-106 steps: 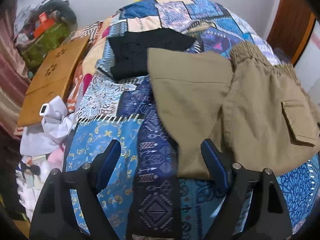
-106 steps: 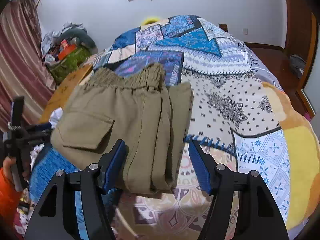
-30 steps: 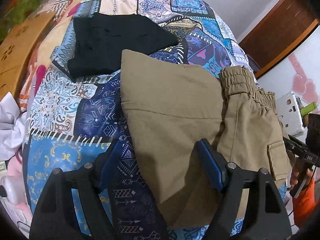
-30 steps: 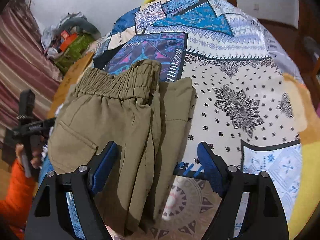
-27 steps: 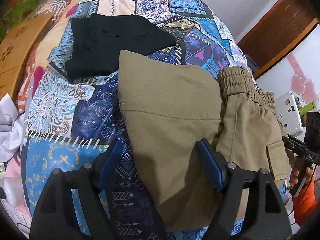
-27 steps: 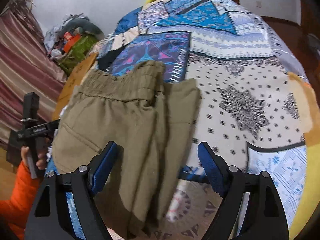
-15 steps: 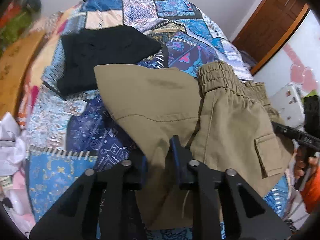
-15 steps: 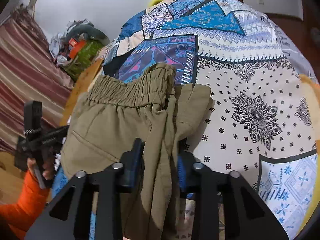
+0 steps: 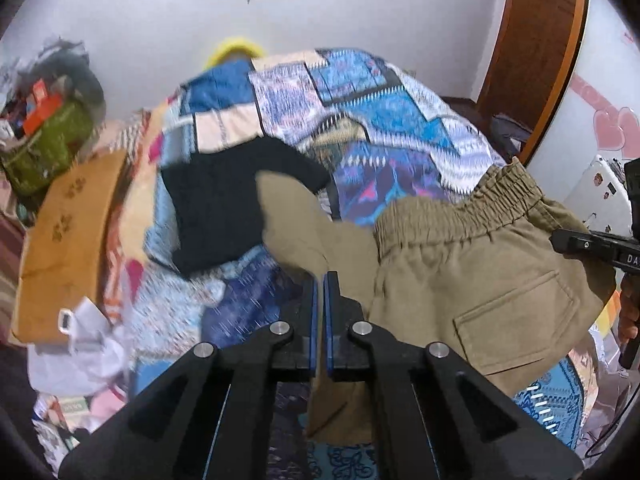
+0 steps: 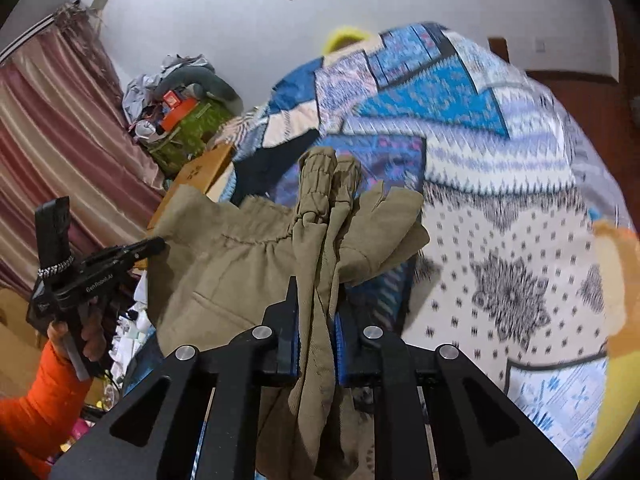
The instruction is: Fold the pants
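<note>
So both tongs are pinched tight on the tan pants (image 9: 472, 280), one near each end of the side closest to the person. The left gripper (image 9: 319, 280) has just snapped closed, and a thin edge of the folded leg sits between its blue pads. The right gripper (image 10: 316, 308) has just closed too, and it squeezes a thick bunch of cloth, many layers at once.

I think they grab two spots so the pants stay flat and do not flop into a heap when they go up. The pants are partly off the bed (image 10: 520, 200) now. The stretchy waistband (image 9: 460, 220) hangs between the two tongs, and the back pocket (image 9: 516, 312) faces up. A loose leg corner (image 9: 288, 208) sticks out toward the black shirt (image 9: 224, 208), which lies folded on the quilt, just beside it.

The pants already look folded in half the long way, so the next fold is probably to bring one end over the other. Lifting the near side makes that easy.

In the right view, a hand in an orange sleeve (image 10: 36, 404) holds the other tong's handle. A pile of stuff (image 10: 180, 108) sits by the curtain (image 10: 52, 152), out of the way.

The pictures are a bit blurry.
</note>
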A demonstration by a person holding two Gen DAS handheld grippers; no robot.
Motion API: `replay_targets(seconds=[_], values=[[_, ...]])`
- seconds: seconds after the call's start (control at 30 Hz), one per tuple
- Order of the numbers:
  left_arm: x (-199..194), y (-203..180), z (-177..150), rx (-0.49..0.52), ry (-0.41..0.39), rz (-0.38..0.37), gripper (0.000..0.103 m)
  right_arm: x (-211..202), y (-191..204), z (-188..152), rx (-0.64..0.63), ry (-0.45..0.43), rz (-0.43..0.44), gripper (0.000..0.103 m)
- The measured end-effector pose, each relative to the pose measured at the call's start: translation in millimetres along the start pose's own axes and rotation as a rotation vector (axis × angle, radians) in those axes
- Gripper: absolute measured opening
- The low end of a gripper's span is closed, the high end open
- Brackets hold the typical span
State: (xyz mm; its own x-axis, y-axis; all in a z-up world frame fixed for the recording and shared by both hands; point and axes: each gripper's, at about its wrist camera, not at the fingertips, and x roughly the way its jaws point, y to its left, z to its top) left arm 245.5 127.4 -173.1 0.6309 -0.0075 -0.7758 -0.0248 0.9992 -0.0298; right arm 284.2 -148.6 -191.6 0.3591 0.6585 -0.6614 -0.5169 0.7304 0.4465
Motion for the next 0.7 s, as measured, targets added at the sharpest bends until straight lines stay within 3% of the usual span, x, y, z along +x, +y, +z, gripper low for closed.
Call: replay_targets(seconds=[0.2,0.3,0.37,0.43,0.53,0.7], values=[[-17.6,18.5,9.6,-0.013,-0.030,-0.009,0.004,-8.5,20.3,21.3,-0.064,-0.031,-0.018,0.011],[-2.6,31.4,-1.0,-0.059,0.044,-0.010,0.028,0.4,12.2,16.6,-0.046,-0.001,-0.046,0.012],[7.5,35.1,-11.4,-0.064,0.080,0.017,0.053,6.4,2.5,7.8,-0.031,0.023,-0.069,0.012],[17.8,37.4,-22.3,-0.063,0.112,0.021,0.063,10.5,-6.5,0.8,-0.014,0.047,-0.085,0.012],[35.5,37.8,-35.0,-0.065,0.167,0.008,0.066,20.0,-20.1,-9.5,0.005,0.087,-0.100,0.013],[63.7,33.6,-40.4,-0.107,0.222,-0.060,0.067,29.4,-24.0,-18.2,-0.023,0.112,-0.143,0.025]])
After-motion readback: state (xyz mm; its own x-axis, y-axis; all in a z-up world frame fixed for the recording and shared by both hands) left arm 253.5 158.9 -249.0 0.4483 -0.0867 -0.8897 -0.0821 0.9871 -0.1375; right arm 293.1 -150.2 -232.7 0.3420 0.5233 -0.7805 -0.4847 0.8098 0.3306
